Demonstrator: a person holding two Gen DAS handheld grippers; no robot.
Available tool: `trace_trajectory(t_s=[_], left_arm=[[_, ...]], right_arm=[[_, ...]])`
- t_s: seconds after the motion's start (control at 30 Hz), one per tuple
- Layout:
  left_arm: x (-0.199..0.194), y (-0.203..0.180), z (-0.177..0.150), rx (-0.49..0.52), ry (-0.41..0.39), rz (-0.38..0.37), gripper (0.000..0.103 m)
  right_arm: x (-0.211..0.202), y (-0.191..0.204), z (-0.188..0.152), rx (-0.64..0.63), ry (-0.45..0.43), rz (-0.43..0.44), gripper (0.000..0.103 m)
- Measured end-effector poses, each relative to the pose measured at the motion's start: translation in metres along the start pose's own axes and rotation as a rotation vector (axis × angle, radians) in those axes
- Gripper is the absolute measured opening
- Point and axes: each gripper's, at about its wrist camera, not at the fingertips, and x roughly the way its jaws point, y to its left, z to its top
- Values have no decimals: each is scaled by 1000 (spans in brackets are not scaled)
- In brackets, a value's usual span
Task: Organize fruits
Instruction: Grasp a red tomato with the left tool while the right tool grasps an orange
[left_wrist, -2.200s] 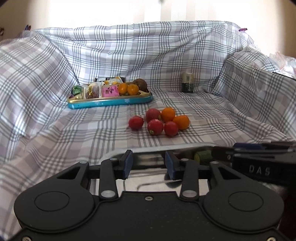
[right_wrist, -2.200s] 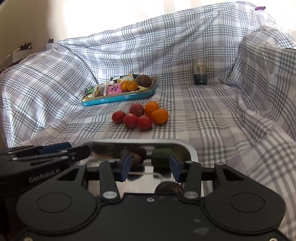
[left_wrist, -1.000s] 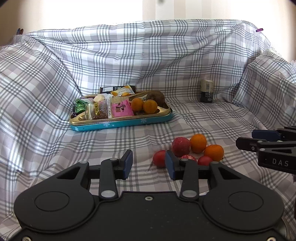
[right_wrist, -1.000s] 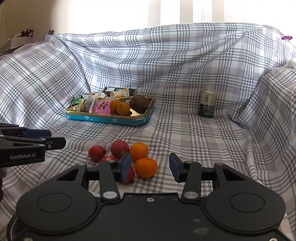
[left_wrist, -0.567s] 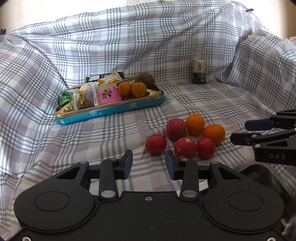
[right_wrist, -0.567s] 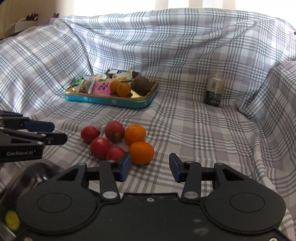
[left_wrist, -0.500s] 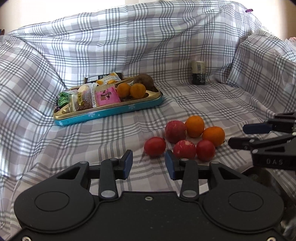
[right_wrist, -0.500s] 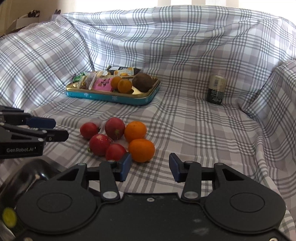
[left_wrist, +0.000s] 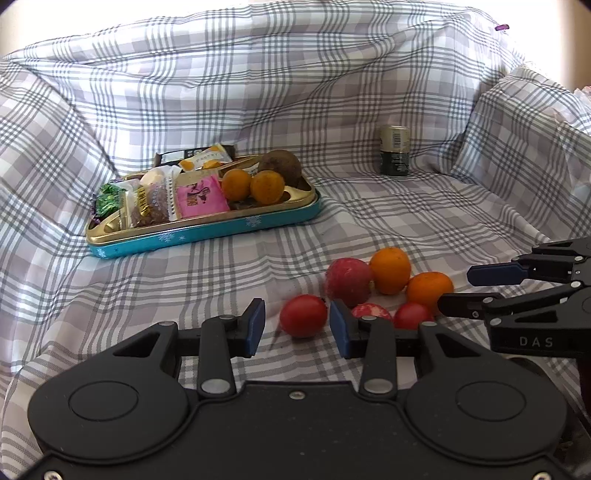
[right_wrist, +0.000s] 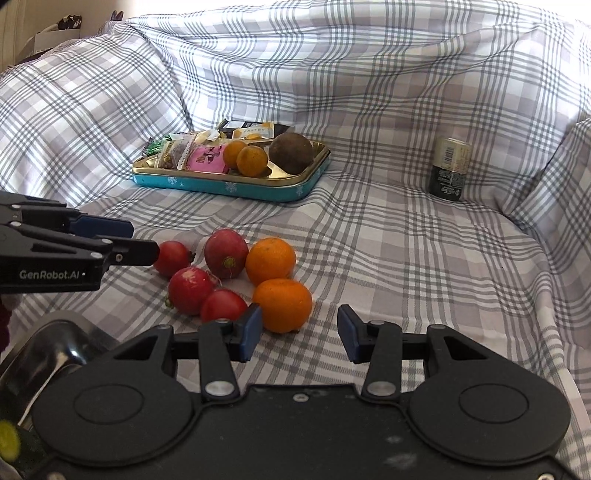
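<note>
Several fruits lie in a cluster on the plaid-covered sofa seat: a small red tomato (left_wrist: 303, 315), a bigger red fruit (left_wrist: 348, 281), two oranges (left_wrist: 390, 270) and more red ones. My left gripper (left_wrist: 297, 328) is open, low over the seat, with the small red tomato just beyond the gap between its fingers. My right gripper (right_wrist: 300, 333) is open too, and the nearest orange (right_wrist: 283, 304) sits just past its left finger. In the right wrist view the left gripper's fingers (right_wrist: 122, 253) reach to the tomato (right_wrist: 172, 258).
A teal and gold tin tray (left_wrist: 207, 230) farther back holds snack packets, two small oranges (left_wrist: 267, 187) and a brown round fruit (left_wrist: 284, 166). A dark can (left_wrist: 395, 151) stands at the back right. A shiny metal bowl (right_wrist: 55, 345) sits at the near left of the right wrist view.
Both grippers have dropped lower and come closer to the fruit cluster, which now looks larger and nearer the fingers. Neither gripper's opening has changed.
</note>
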Motion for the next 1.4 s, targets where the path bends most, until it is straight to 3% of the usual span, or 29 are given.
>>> trace_trajectory(t_s=[0.33,0.7,0.8,0.9,1.1,1.4], left_arm=[[14,9,-1,-47,51,13,48],[18,-20,-11,138,47,63,48],[18,-17,-9,119,56,57,49],[22,-13,-8,91,78,66,49],[23,-12,-5,76,90,88,49],[32,-24,0,144,139,120,50]], right_arm=[[8,7,0,-39,-27,17,46],[16,6,3,-26,-21,20,47],[18,7,3,-28,-11,20,47],[29,7,2,-20,59,23,47],[27,11,2,-36,43,10,47],[26,13,0,-58,35,-23,44]])
